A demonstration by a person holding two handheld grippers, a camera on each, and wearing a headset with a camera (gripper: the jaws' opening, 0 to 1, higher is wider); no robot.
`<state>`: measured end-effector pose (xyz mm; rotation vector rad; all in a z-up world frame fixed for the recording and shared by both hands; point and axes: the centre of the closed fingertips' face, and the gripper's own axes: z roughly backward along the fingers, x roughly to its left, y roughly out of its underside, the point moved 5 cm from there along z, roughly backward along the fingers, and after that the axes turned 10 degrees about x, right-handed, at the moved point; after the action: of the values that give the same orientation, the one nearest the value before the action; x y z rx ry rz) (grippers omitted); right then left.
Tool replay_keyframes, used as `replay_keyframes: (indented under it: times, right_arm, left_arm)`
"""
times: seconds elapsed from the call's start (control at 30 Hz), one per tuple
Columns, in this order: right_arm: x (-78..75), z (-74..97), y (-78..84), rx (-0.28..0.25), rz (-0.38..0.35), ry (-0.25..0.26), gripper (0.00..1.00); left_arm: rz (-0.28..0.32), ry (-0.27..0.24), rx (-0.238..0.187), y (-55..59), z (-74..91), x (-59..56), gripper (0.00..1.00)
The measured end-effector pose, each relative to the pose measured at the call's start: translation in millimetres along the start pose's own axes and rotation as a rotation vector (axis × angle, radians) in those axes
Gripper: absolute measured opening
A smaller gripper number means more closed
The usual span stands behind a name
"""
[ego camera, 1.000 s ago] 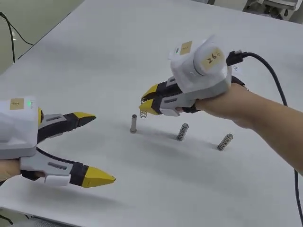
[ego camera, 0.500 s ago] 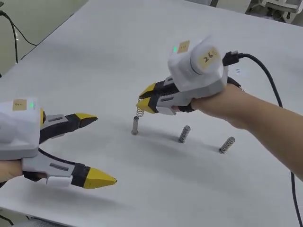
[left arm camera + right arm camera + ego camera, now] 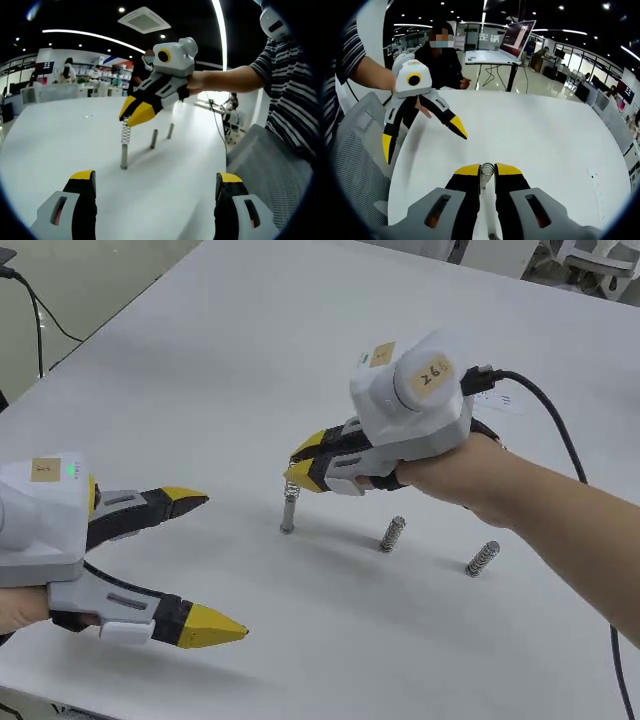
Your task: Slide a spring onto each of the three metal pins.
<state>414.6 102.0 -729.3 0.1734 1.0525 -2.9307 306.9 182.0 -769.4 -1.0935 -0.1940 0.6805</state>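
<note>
We clamp the spring [image 3: 125, 132] upright in our right hand-held gripper [image 3: 292, 476], directly over the metal pin [image 3: 123, 156] beneath its tips, for threading, while our left hand-held gripper [image 3: 222, 562] idles with its jaws apart.

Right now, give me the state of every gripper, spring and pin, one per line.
Right gripper, jaws shut on the held spring.
Left gripper, jaws open, holding nothing.
Held spring, lower end at the bare pin's top, not slid down.
Bare pin, upright, no spring down it yet.
Middle spring, standing, seemingly on its pin.
End spring, same.
</note>
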Motion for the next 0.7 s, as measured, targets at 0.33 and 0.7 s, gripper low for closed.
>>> replay_keyframes:
  times: [0.33, 0.7]
  right_arm:
    - [1.0, -1.6, 5.3, 0.004, -0.027, -0.004, 0.07]
    - [6.0, -13.1, 13.6, 0.031, -0.028, -0.012, 0.07]
  left_arm:
    - [-0.001, -0.006, -0.006, -0.8, 1.4, 0.6, 0.96]
    - [0.0, -0.006, -0.004, -0.2, 0.6, 0.4, 0.96]
